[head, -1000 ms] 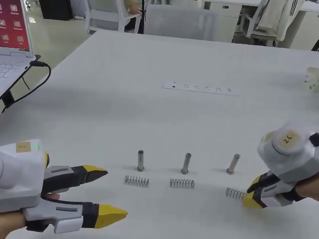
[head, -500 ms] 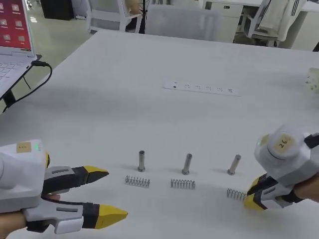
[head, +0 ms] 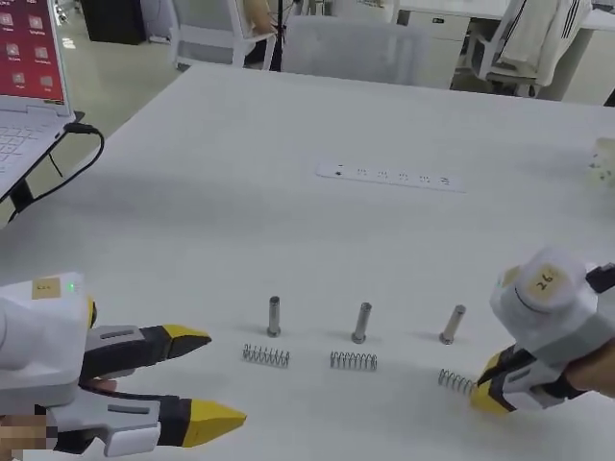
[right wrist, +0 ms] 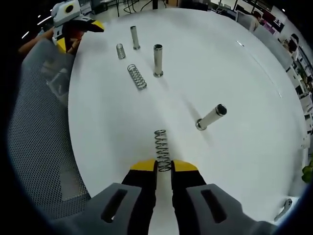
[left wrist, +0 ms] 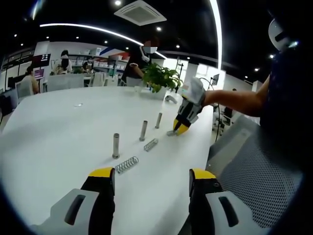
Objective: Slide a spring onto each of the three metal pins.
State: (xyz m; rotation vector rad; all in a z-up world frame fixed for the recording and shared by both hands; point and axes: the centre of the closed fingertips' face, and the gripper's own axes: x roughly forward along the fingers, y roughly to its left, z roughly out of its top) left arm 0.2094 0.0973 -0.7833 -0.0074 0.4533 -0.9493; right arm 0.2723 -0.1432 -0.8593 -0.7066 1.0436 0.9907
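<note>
The left gripper [head: 224,376] hovers low over the near-left part of the table [head: 288,202]. Its jaws are spread wide and nothing is between them. At the near right, the right gripper [head: 483,386] reaches down to the tabletop with its jaws drawn almost together, pinching the near end of the right spring [head: 455,380]. The rest of that spring lies on the table, pointing away from the jaws in the right gripper view.

The middle spring [head: 354,361] and the left spring [head: 266,356] lie loose on the table in the same line, well apart from each other and from both grippers. Just behind each spring stands a pin: the left pin [head: 274,316], the middle pin [head: 362,323] and the right pin [head: 453,325]. All three are upright and bare, and none touches its spring.

Farther back a white power strip [head: 391,177] lies flat across the middle of the table. At the far left edge sits an open laptop [head: 24,86] with a black cable [head: 72,154] looping from its side. Beyond the table stand chairs [head: 519,43].
</note>
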